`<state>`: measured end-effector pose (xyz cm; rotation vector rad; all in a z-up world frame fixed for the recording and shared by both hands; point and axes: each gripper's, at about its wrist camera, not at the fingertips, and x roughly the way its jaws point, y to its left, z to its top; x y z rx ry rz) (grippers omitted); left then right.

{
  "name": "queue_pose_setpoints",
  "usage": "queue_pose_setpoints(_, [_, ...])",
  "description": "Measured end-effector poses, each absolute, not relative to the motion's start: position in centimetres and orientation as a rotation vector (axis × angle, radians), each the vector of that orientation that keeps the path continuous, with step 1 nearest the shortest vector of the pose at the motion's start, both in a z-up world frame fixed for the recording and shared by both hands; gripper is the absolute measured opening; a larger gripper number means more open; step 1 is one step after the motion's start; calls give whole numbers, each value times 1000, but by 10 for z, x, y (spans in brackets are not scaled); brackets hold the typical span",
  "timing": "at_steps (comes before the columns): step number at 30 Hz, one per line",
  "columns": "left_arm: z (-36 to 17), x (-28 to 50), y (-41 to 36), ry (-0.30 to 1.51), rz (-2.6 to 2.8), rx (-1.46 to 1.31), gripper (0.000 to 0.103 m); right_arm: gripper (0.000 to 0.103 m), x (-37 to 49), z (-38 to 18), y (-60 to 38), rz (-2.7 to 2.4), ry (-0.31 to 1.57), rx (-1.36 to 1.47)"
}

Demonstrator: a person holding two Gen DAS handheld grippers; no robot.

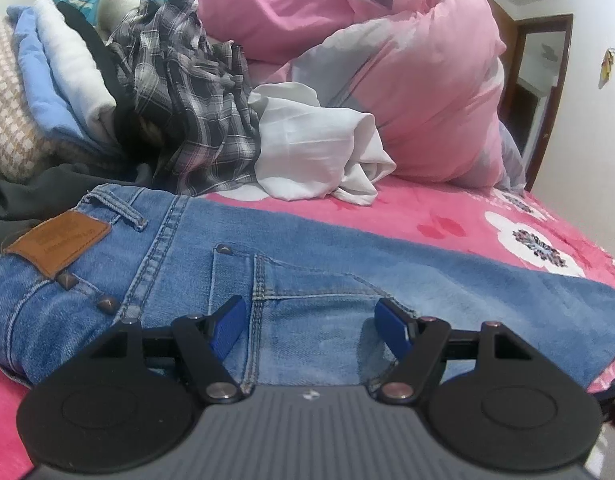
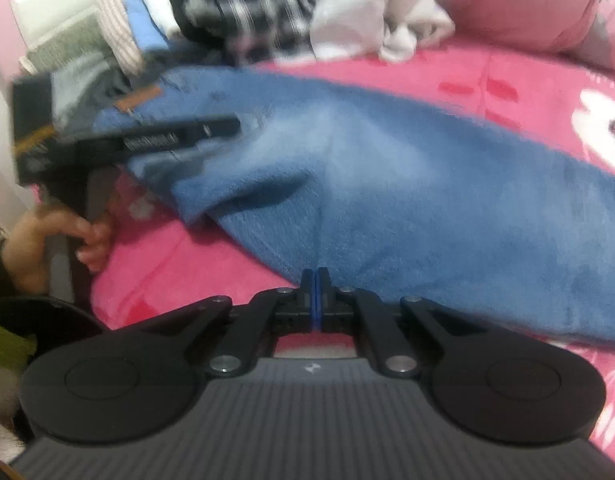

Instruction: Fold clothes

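- At the bottom centre of the right wrist view, the right gripper [image 2: 316,280] has its blue pads pressed together right at the near edge of the jeans [image 2: 387,200]; it seems to pinch that hem, though blur keeps me from being sure any cloth lies between the pads.
- In the lower middle of the left wrist view, the left gripper [image 1: 313,320] stands wide open, its fingers straddling the back pocket [image 1: 303,312] and holding nothing; it rests on or just above the denim.
- The jeans lie stretched across the middle of both frames on the pink flowered blanket [image 1: 447,216], waistband and leather patch [image 1: 59,240] at the left, legs running off to the right. They look laid one leg over the other, lengthwise; no crosswise fold shows.
- At the left edge of the right view, a hand [image 2: 59,236] grips the handle of the left tool.
- Farther back, in the upper middle, a plaid garment [image 1: 195,100] and a white garment [image 1: 319,148] lie crumpled, so they are yet to be folded.
- In the upper left, a folded stack [image 1: 63,68] of blue and white cloth sits neatly; that part looks done.
- Behind everything, a pink duvet [image 1: 407,80] is heaped in the upper right.
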<state>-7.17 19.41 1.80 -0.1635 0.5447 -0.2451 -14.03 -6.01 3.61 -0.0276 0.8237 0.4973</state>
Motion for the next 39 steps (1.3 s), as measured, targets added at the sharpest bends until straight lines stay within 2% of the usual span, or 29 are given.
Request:
queue_pose_setpoints(3, [17,-71,194,544,-246,-167,73,2,-138,45,-60,502,789,-1])
queue_pose_setpoints(11, [16,-72,195,544,-253,-174,73,2,-99,11,-54,559,909,138])
queue_pose_setpoints(16, [17,-71,195,549,-247,-179,73,3,-105,31,-73,556,997,162])
queue_pose_setpoints(20, [16,-72,197,546,-252,-186,73,10,-86,64,-85,532,870,252])
queue_pose_setpoints(23, [15,-72,197,544,-253,-183,73,19,-63,48,-79,556,894,387])
queue_pose_setpoints(26, [15,-73,198,545,-258,-181,73,19,-71,3,-68,576,979,448])
queue_pose_setpoints(27, [14,-73,198,544,-259,-177,73,19,-84,0,-68,582,950,427])
queue_pose_setpoints(31, [14,-72,195,543,-253,-164,73,20,-123,3,-84,588,912,438])
queue_pose_setpoints(36, [13,-73,194,537,-249,-157,73,21,-118,37,-121,542,791,507])
queue_pose_setpoints(39, [13,-73,194,533,-249,-153,73,22,-110,26,-130,488,773,508])
